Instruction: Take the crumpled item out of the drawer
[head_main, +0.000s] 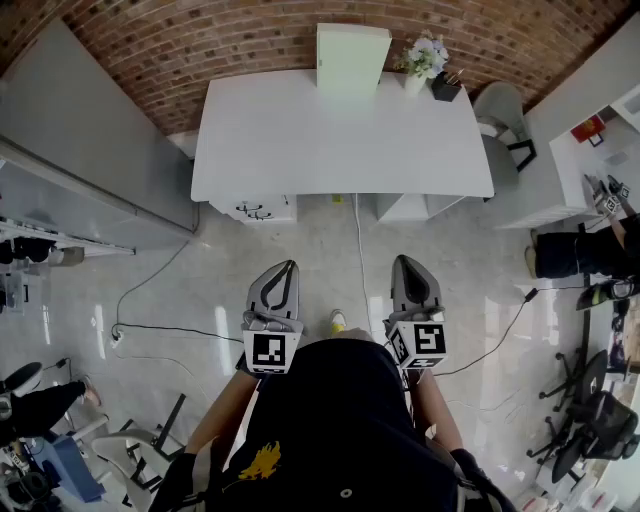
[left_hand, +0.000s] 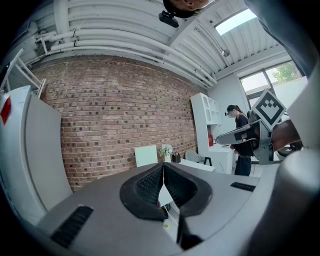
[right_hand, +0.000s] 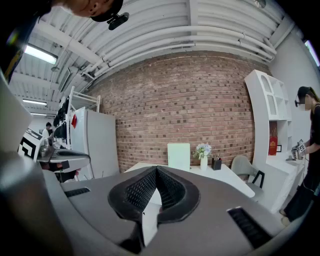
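Note:
A white desk stands ahead against the brick wall, well apart from both grippers. A white drawer unit with dark handles sits under its front left edge; no crumpled item shows in any view. My left gripper is held over the floor in front of the person's body, jaws shut with nothing between them. My right gripper is level with it, also shut and empty. In the left gripper view the left gripper points toward the desk. The right gripper faces the desk too.
On the desk stand a pale upright board, a flower vase and a pen holder. A grey chair sits at its right end. Cables cross the floor. Another person stands at the right by white shelving.

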